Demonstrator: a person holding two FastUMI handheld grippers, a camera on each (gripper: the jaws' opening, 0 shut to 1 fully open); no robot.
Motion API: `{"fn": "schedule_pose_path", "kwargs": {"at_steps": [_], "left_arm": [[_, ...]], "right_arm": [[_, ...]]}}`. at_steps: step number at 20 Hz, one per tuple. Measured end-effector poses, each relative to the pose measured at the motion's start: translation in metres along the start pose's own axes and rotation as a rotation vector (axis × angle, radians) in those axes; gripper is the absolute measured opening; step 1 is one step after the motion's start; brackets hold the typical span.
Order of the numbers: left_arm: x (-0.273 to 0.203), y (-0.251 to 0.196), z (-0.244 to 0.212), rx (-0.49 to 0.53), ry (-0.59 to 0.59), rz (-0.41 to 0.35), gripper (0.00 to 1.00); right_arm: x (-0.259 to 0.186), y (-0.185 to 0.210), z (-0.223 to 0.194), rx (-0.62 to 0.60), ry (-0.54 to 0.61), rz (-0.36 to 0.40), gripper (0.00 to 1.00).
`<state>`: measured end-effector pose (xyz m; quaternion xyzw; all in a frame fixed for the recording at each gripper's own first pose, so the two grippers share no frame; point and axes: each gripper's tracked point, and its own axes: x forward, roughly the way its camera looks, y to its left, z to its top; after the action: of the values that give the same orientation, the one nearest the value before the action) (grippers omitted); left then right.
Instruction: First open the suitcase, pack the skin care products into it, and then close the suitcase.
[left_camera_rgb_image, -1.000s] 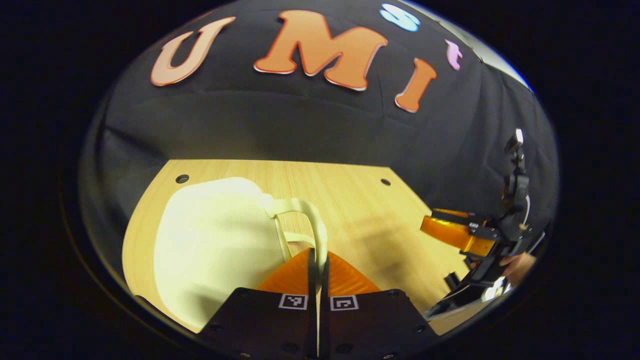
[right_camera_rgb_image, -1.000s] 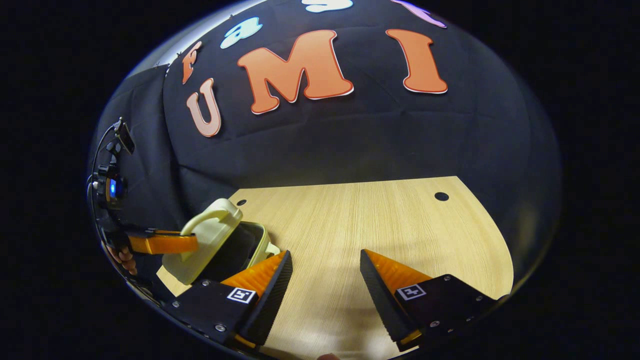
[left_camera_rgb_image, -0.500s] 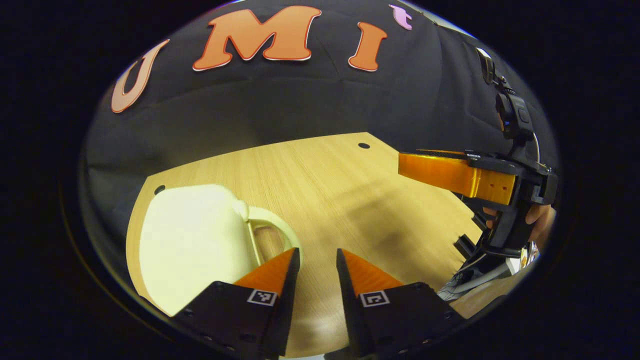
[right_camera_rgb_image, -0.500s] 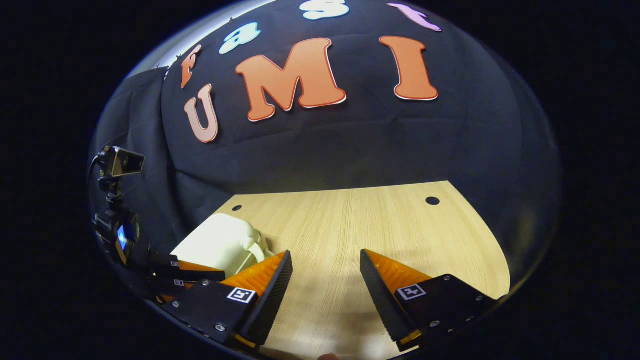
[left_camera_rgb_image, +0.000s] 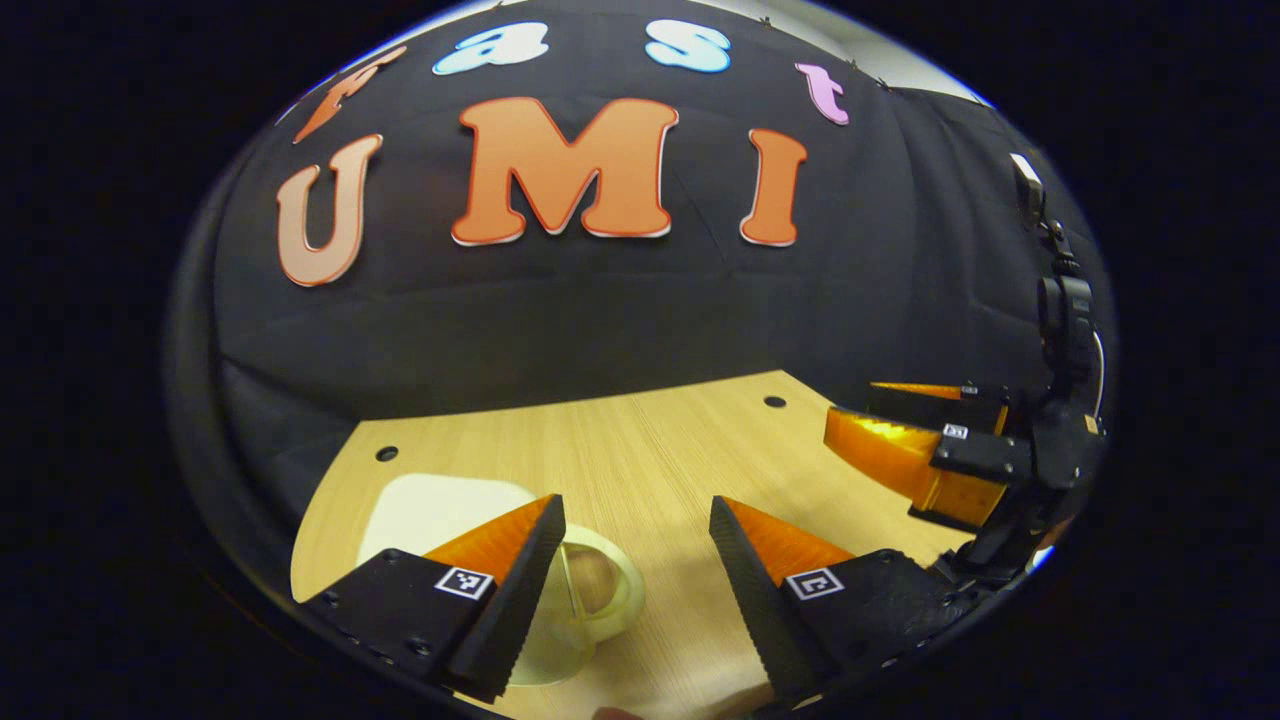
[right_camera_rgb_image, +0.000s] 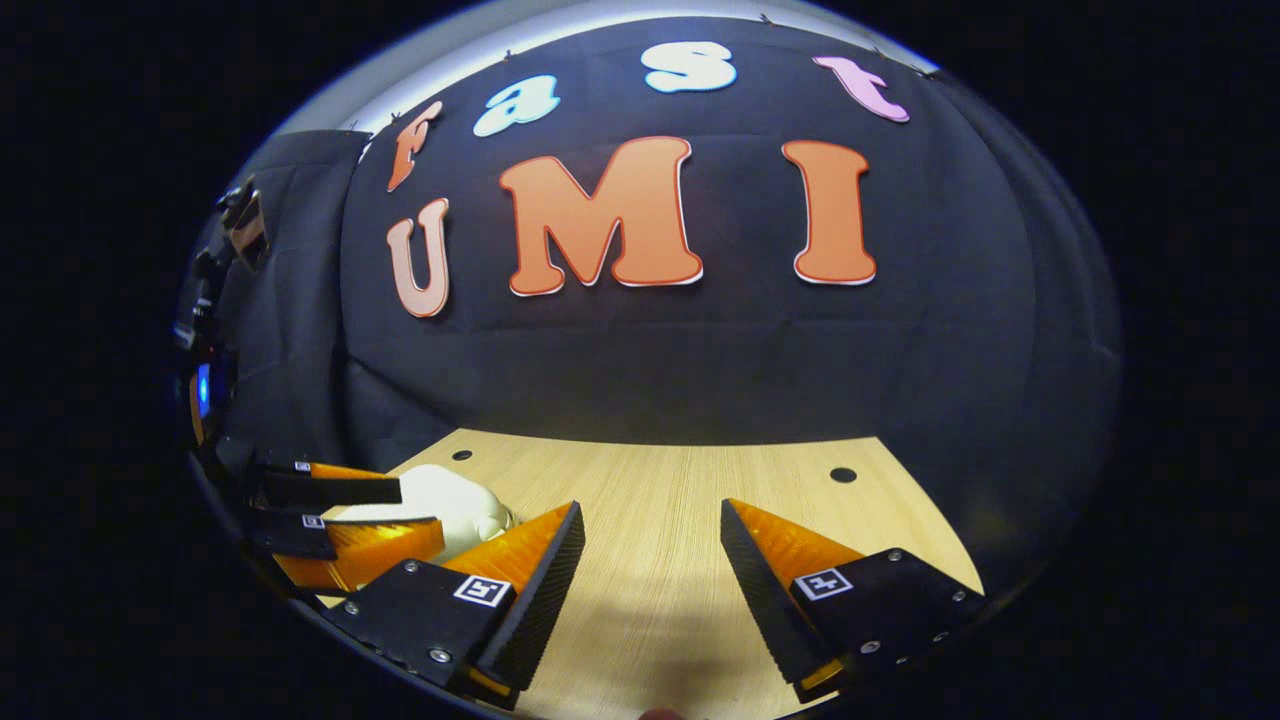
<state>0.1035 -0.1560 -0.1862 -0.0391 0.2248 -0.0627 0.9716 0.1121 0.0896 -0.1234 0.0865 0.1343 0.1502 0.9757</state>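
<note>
A pale wooden table (left_camera_rgb_image: 640, 440) with lengthwise grain is carrying the scene, small round holes (left_camera_rgb_image: 775, 401) sitting near its far corners. A cream suitcase (left_camera_rgb_image: 440, 510) is lying closed and flat on its left part, its looped handle (left_camera_rgb_image: 600, 590) pointing toward the bare middle.

The left gripper (left_camera_rgb_image: 632, 520) is held low over the table, its two fingers spread wide apart and holding nothing. The right gripper (right_camera_rgb_image: 650, 525) is level beside it, near the table's right edge, fingers likewise spread and unloaded.
</note>
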Motion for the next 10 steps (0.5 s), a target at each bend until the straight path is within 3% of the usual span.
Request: {"fn": "schedule_pose_path", "kwargs": {"at_steps": [4, 10], "left_arm": [[-0.009, 0.018, 0.035, -0.027, -0.132, 0.091, 0.92], [-0.020, 0.029, 0.045, -0.063, -0.209, 0.128, 0.92]], "right_arm": [[-0.002, 0.012, 0.011, -0.056, -0.040, 0.011, 0.89], [-0.004, 0.023, 0.024, -0.074, -0.086, 0.003, 0.88]]}}
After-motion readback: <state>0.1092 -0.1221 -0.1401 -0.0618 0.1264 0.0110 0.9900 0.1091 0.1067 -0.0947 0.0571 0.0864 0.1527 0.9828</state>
